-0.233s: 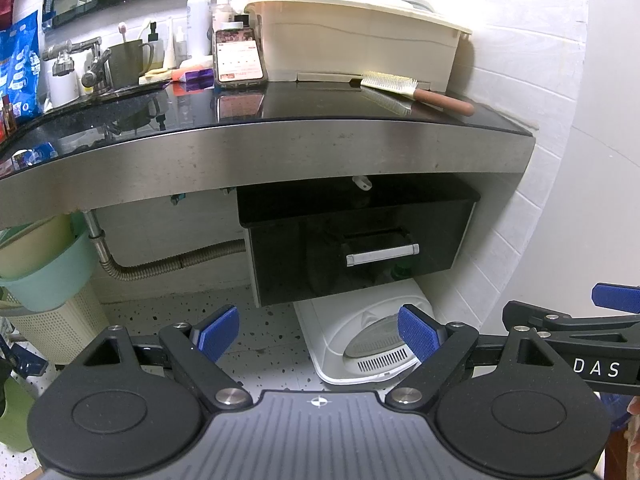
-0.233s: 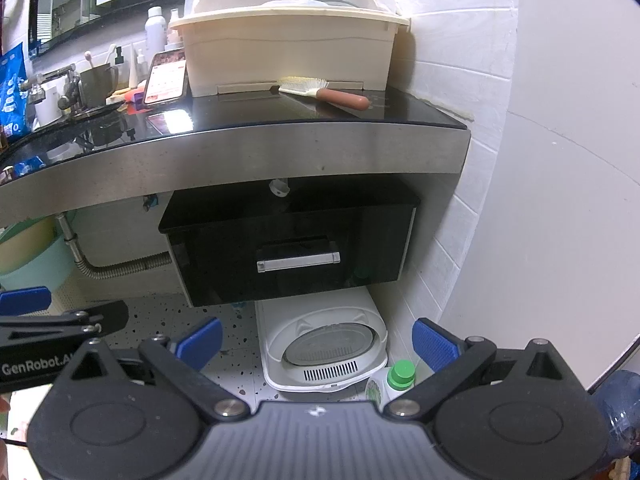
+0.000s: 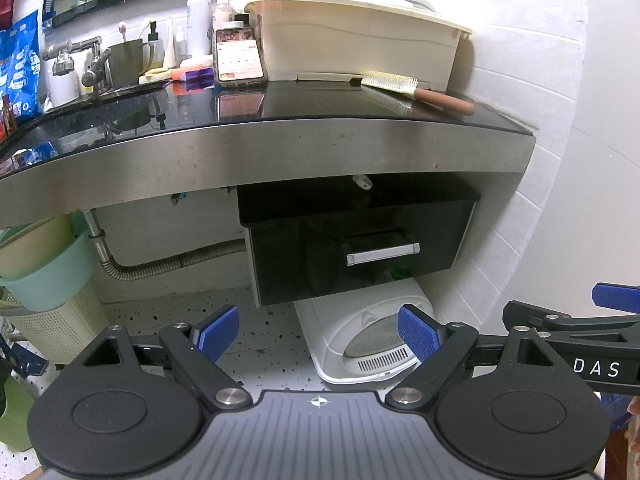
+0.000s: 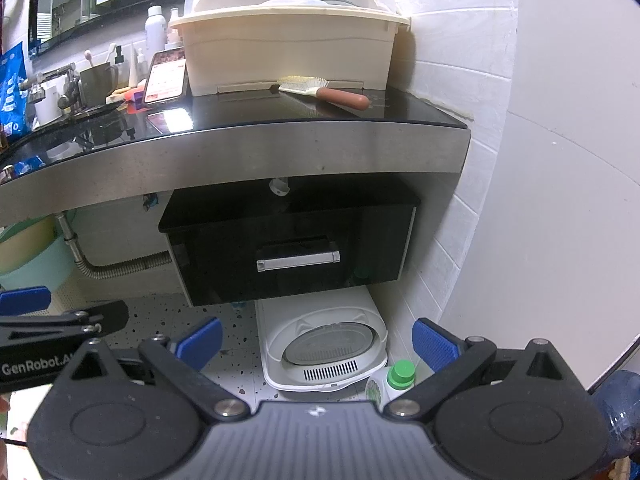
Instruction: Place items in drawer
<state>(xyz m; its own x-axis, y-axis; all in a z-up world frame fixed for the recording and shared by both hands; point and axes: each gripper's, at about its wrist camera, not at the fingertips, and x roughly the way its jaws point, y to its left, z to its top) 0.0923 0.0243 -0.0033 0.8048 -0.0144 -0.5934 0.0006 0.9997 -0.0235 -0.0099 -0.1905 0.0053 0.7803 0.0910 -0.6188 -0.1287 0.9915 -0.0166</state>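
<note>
Here both tools hang back from the work, well short of the vanity. The left gripper [image 3: 318,334] has its blue pads spread wide with nothing between them, and the right gripper [image 4: 318,342] is likewise released and empty; each one shows at the edge of the other's view, so they sit side by side at about the same height.

Ahead of and above both sets of fingers is the black drawer [image 3: 356,248], hung under the steel-edged counter [image 3: 280,148]. It looks fully closed, its front flush, with the silver handle [image 3: 383,253] lying level across the middle. That bar stands proud of the glossy face, presumably so a pair of fingers can close around it and pull.

Higher up, on the counter's dark top, a hairbrush [image 3: 416,92] lies flat with its reddish handle pointing toward the right wall, just in front of the cream storage box [image 3: 352,48]. A phone [image 3: 239,58] leans upright to the left of the box, likely propped there so its screen can be read. The brush is the likeliest item for the drawer, though I cannot tell which things are meant.

Below the fingers, on the speckled floor, sits a white litter box [image 4: 324,352], directly beneath the drawer.

My reading: nothing has been stowed, and opening the drawer comes first. Either gripper could reach the handle.
</note>
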